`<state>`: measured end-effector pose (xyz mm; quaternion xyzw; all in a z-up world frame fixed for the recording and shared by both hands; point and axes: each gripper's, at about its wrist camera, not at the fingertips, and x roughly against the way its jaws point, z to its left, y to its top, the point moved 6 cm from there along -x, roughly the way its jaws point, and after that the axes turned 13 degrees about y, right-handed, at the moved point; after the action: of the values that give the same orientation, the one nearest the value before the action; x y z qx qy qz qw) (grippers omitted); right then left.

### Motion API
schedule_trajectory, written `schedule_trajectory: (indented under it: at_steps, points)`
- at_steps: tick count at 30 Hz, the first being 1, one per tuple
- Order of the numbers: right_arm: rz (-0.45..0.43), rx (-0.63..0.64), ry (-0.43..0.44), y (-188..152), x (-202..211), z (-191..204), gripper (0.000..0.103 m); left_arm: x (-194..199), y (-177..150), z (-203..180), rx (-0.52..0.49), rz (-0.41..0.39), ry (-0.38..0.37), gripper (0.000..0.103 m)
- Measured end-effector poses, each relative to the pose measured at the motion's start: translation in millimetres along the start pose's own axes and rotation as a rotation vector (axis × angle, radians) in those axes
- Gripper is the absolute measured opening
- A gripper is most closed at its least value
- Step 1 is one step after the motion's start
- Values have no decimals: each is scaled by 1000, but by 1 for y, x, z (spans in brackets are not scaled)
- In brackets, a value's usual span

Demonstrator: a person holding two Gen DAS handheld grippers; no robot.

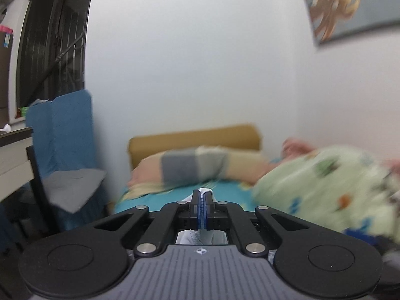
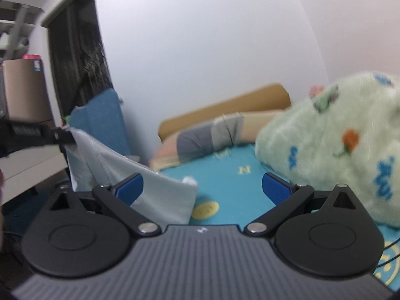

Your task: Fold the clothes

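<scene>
My left gripper is shut on the edge of a pale grey garment; a white hem pokes out above its blue pads. In the right wrist view the same left gripper shows at the far left, raised. The garment hangs from it in a slope down to the teal bed sheet. My right gripper stands open low over the bed. Its left pad lies in front of the cloth's lower part, and nothing is pinched between its pads.
A fluffy green patterned blanket is heaped on the right of the bed. Pillows lie against a tan headboard. Left of the bed stand a blue-covered chair and a desk. White walls lie behind.
</scene>
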<state>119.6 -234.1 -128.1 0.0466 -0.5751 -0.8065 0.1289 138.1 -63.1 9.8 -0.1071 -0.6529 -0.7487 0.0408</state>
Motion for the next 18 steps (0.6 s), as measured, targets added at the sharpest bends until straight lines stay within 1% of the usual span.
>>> schedule_trajectory:
  at_steps: [2,4,5,7,8,10,12,15,18]
  points:
    - [-16,8,29,7,17,12,103,36,6,-3,16,-29,-59,1]
    - [-26,-4,80,12,34,26,103,65,5,-6,19,-37,-108,1]
    - [-29,-10,107,14,42,33,103,70,2,-7,23,-21,-123,2]
    - [-2,23,148,12,45,49,103,79,-5,-8,31,12,-153,2]
    - [13,40,169,11,47,57,103,78,-10,-8,31,29,-161,2]
    - [52,87,174,2,41,69,103,76,-22,-9,30,62,-179,2]
    - [93,101,153,-9,28,71,103,69,-34,-8,19,98,-197,2]
    - [123,71,124,-19,11,65,103,60,-51,-13,-6,147,-190,2]
    - [109,-33,101,-18,4,48,103,46,-68,-15,-49,196,-154,2]
